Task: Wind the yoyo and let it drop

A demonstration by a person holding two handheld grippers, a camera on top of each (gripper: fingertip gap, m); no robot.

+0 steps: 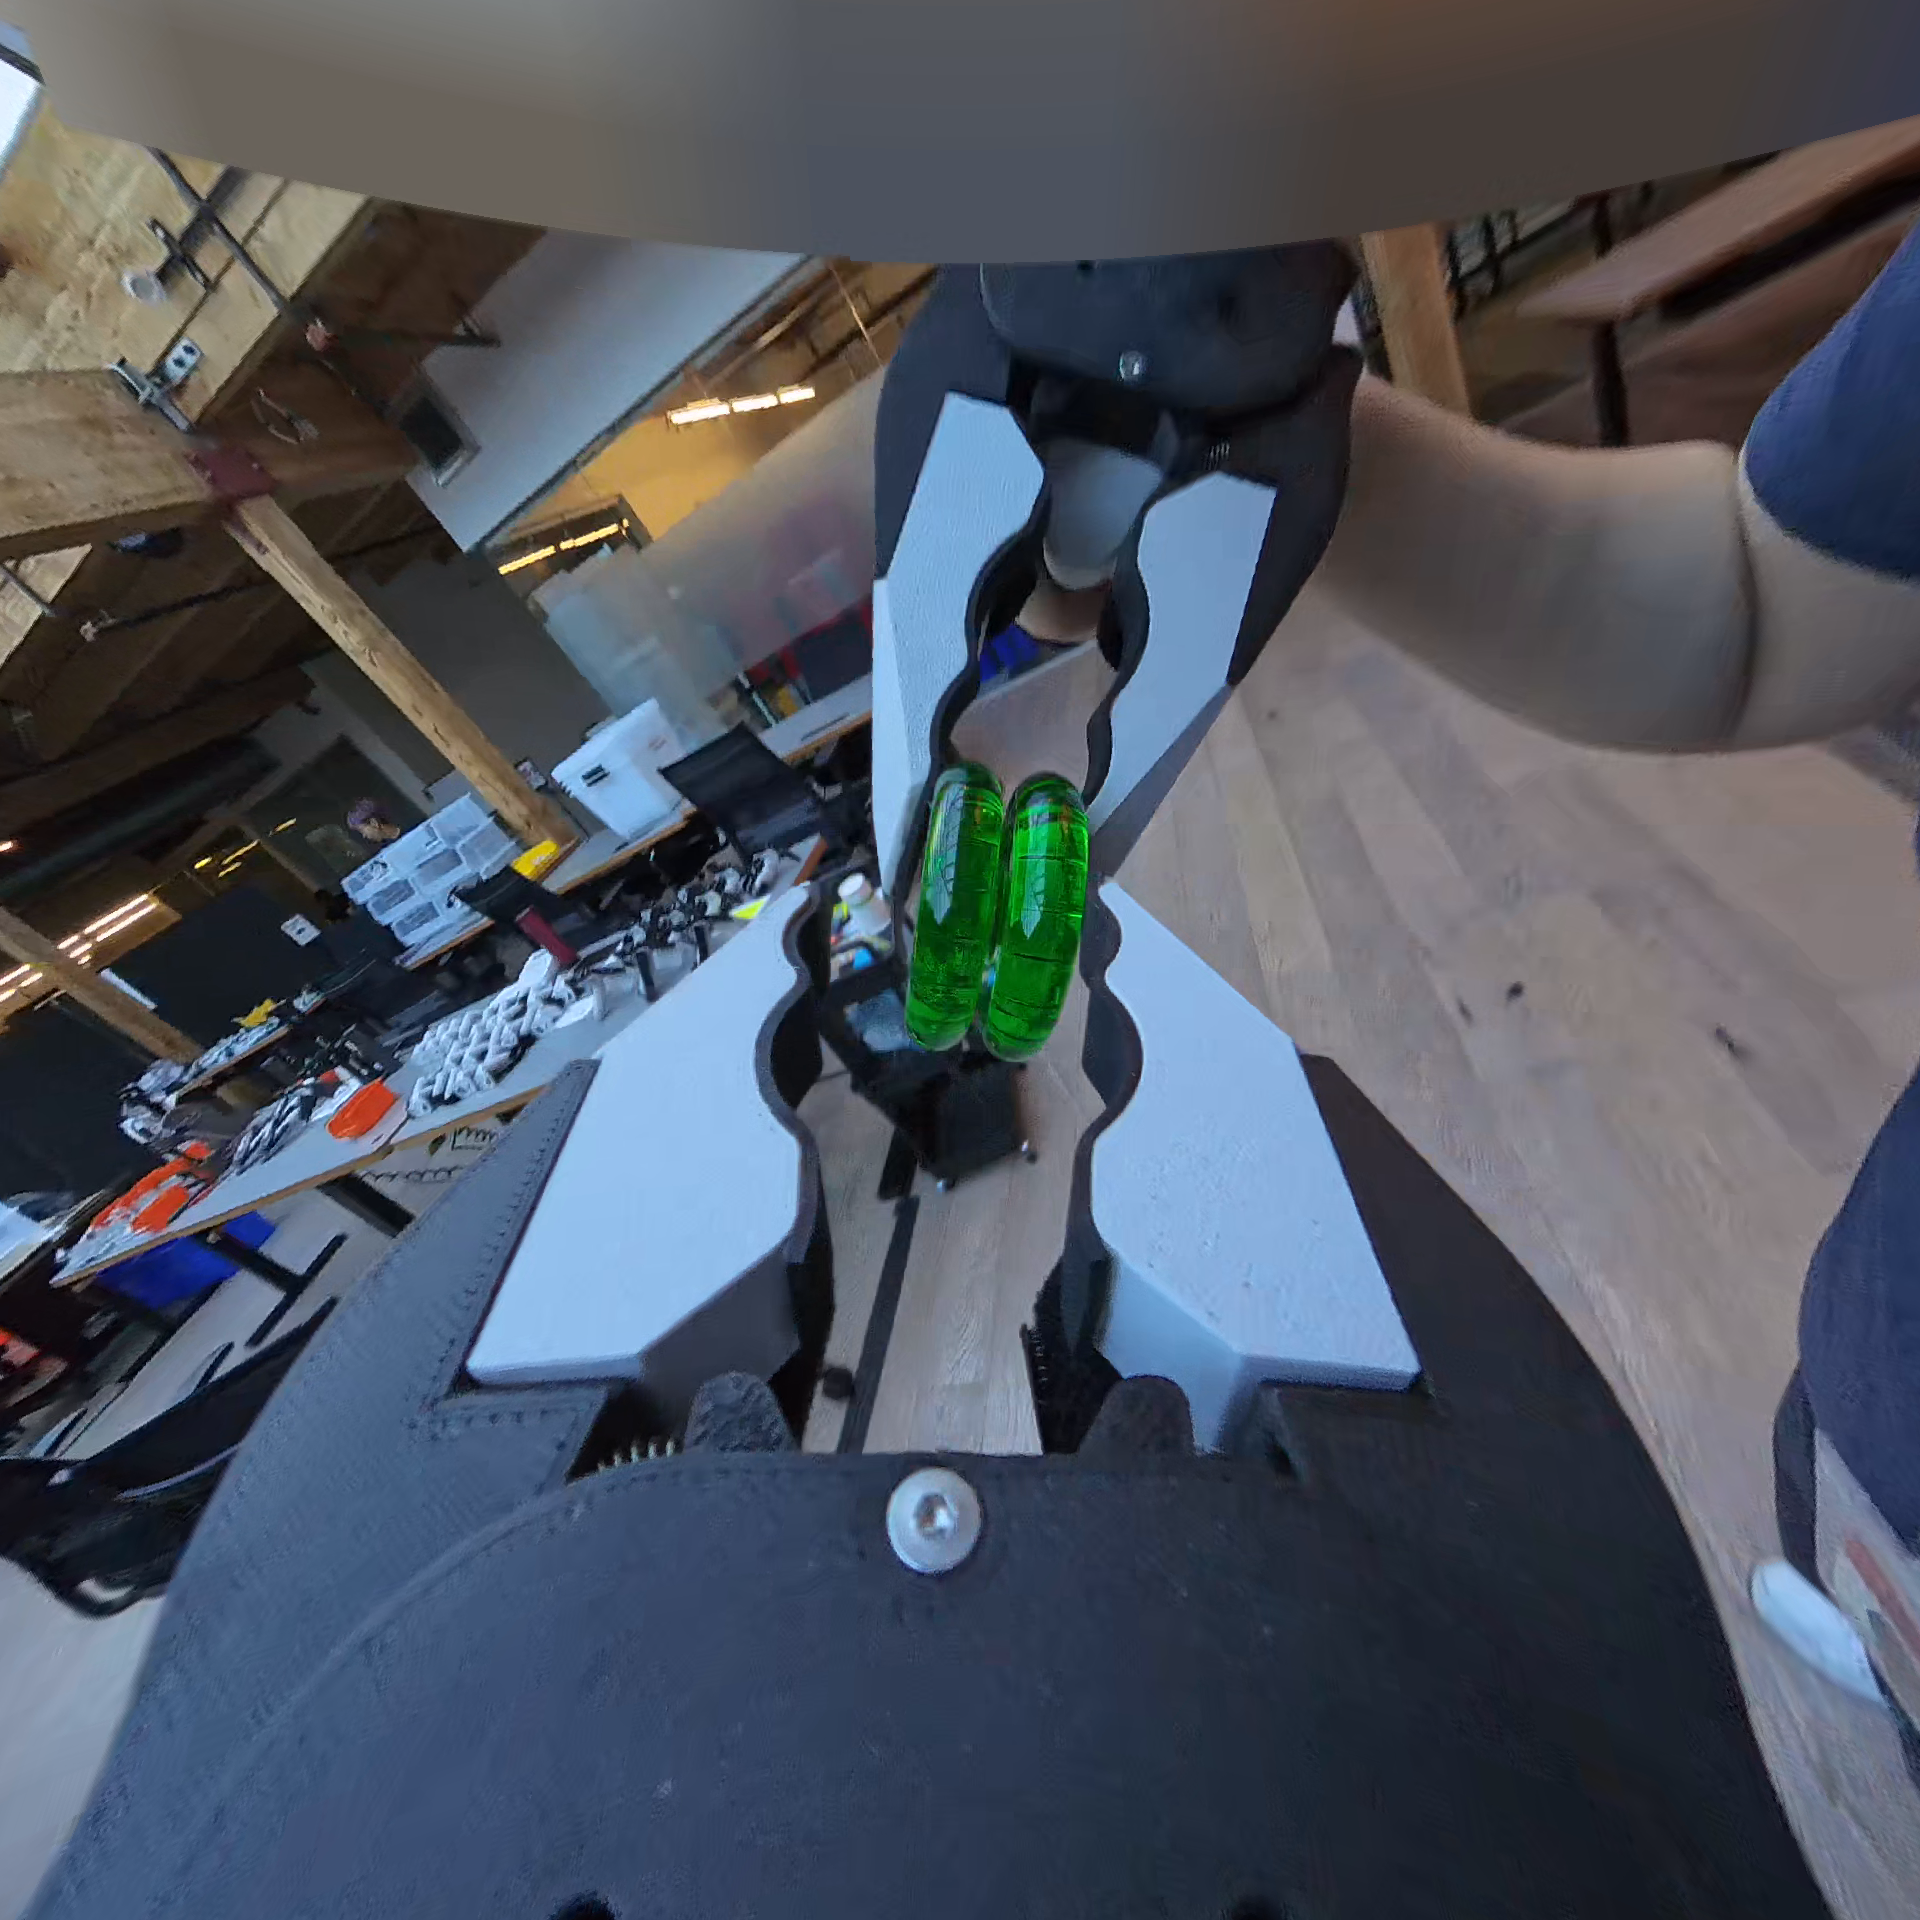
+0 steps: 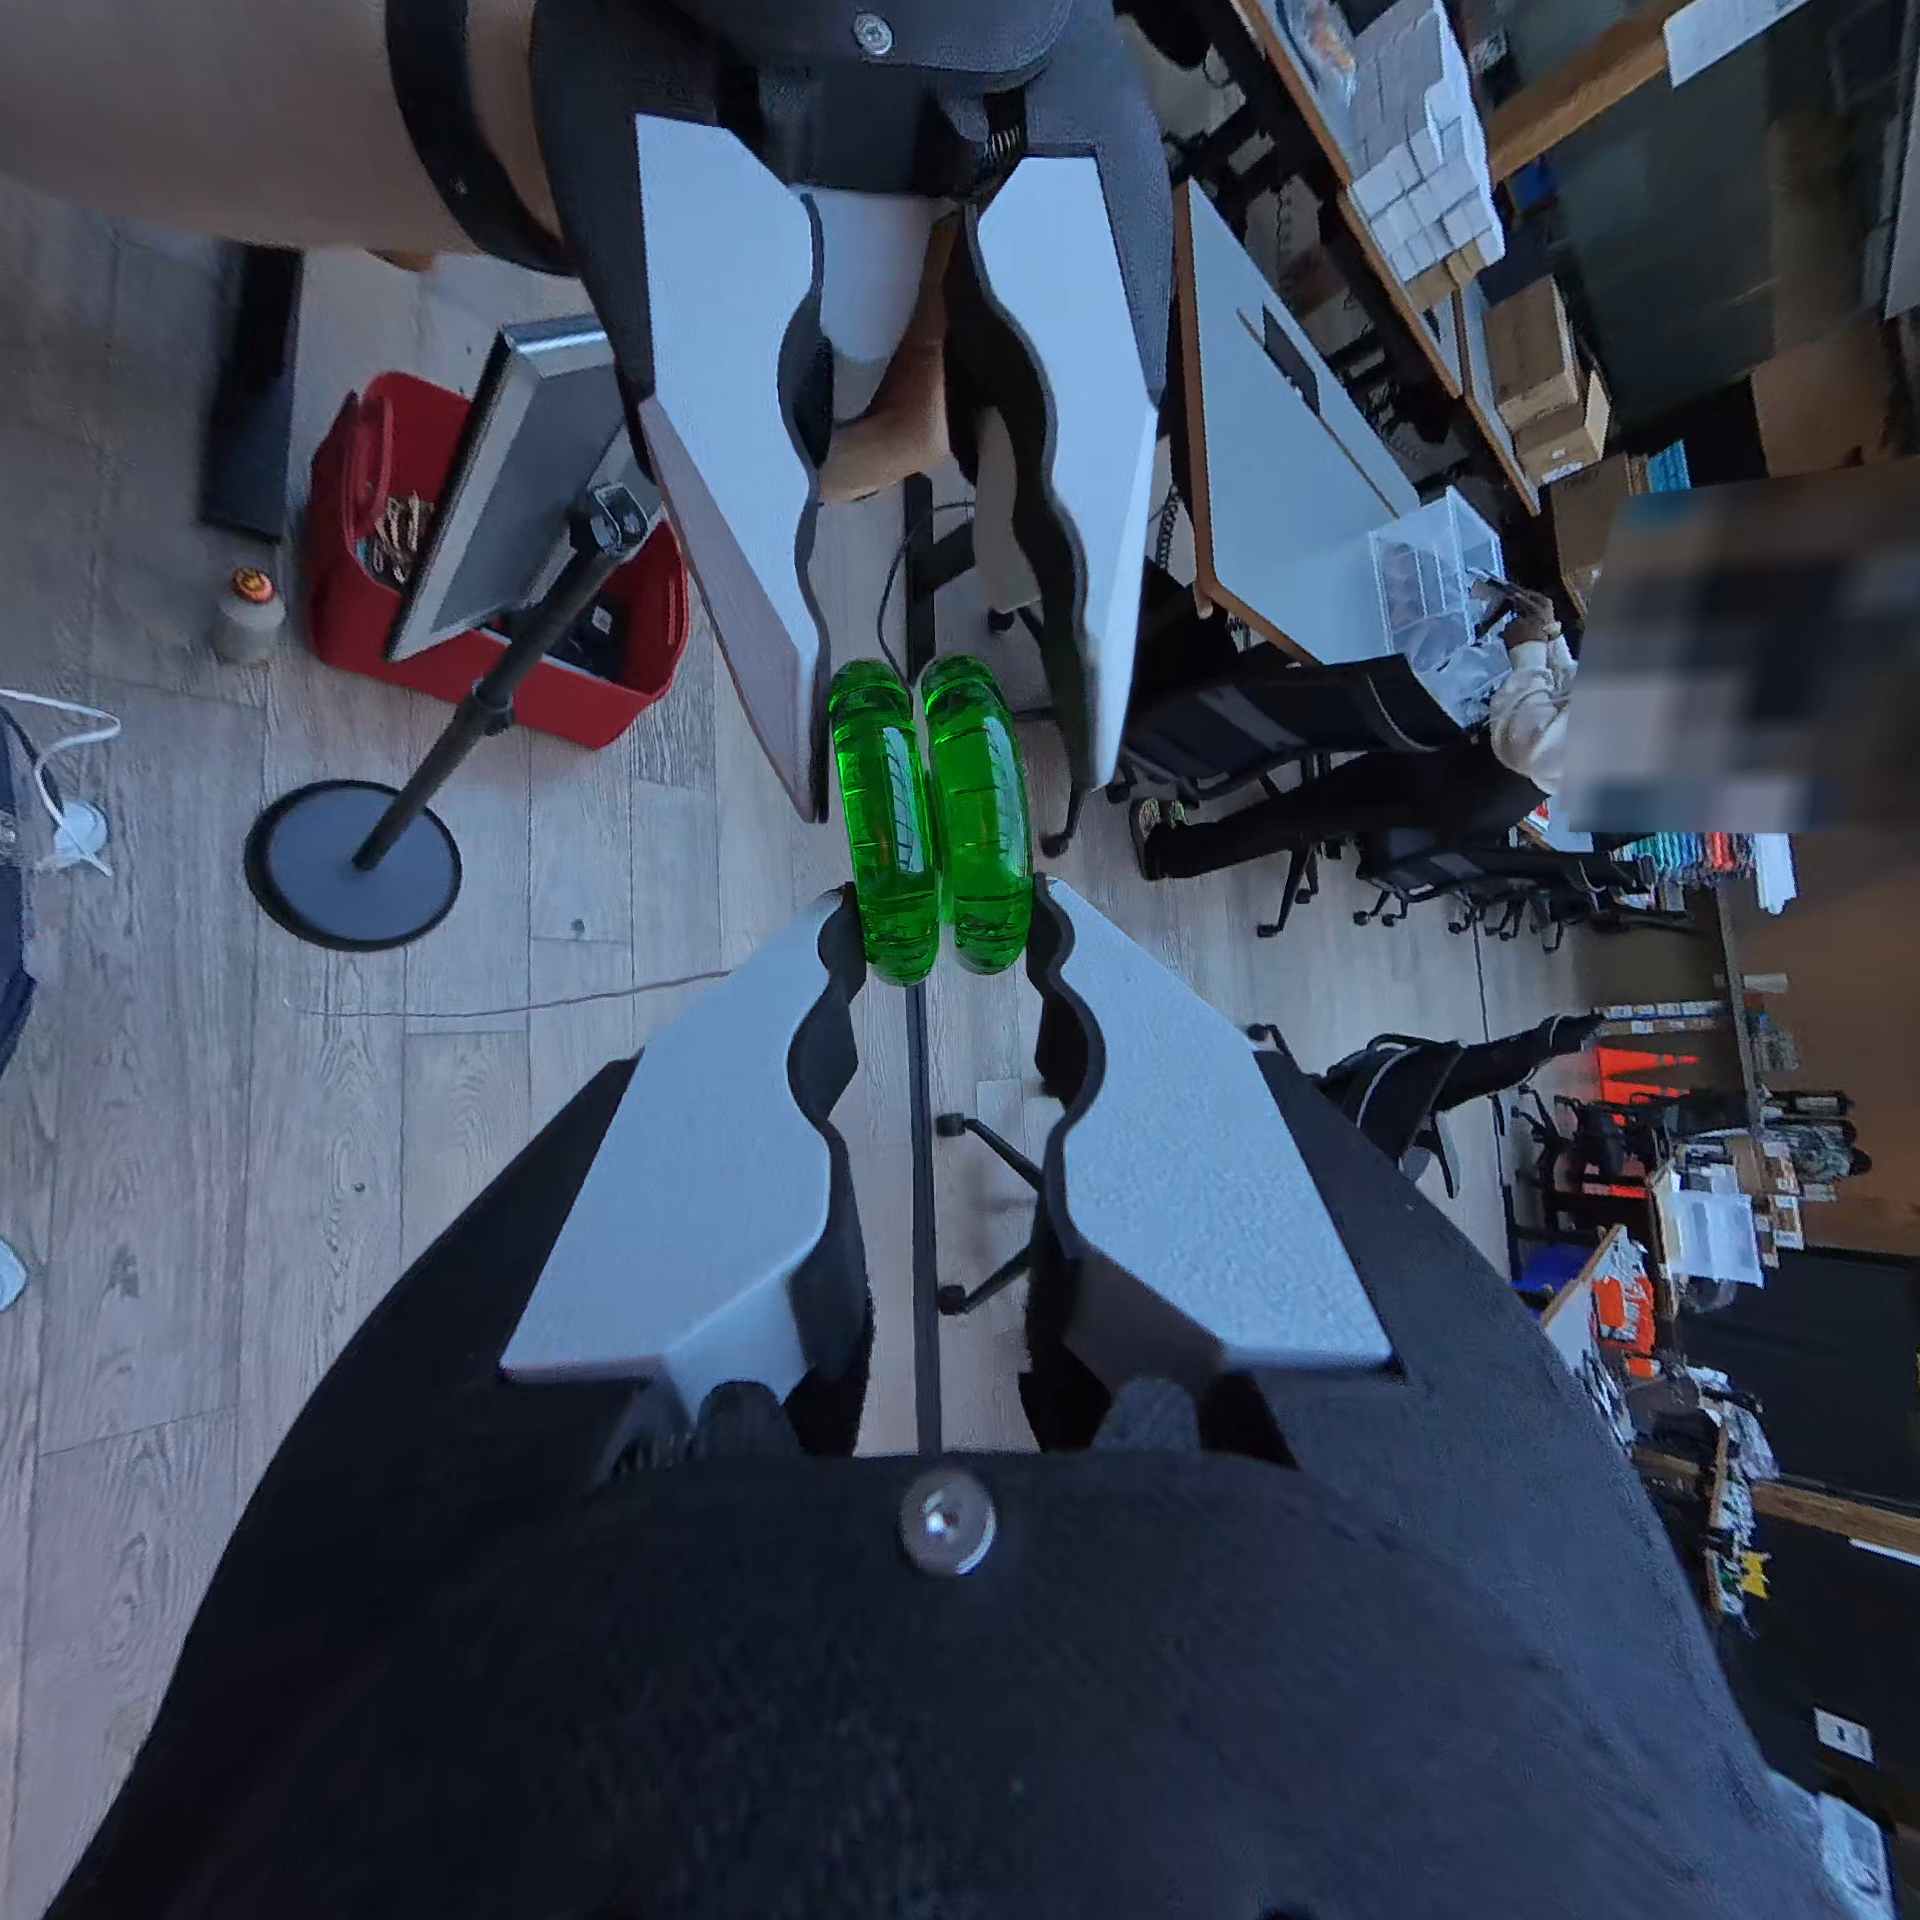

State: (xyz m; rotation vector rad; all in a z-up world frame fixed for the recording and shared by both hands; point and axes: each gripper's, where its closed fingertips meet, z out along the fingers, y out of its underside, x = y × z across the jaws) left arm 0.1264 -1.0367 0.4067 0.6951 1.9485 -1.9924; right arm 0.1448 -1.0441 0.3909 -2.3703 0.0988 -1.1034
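Note:
A translucent green yoyo [image 1: 997, 914] hangs in the air between the two grippers, which face each other tip to tip. My right gripper [image 2: 943, 899] is shut on the lower part of the yoyo [image 2: 935, 821], one fingertip on each outer face. My left gripper [image 1: 951, 904] is open around the yoyo. Its right finger is close against the yoyo and a gap shows at its left finger. The left gripper [image 2: 956, 795] comes in from the top of the right wrist view, and the right gripper [image 1: 1013, 779] from the top of the left wrist view. I see no string.
Below is a wood plank floor [image 2: 156, 1091]. A red bin [image 2: 499, 644] and a stand with a round black base [image 2: 353, 862] are on the left. White tables [image 2: 1278, 447], office chairs and a seated person [image 2: 1351, 748] are on the right. Long cluttered tables [image 1: 312, 1132] run along the left. Both grippers' tips are close together, under 4 cm apart.

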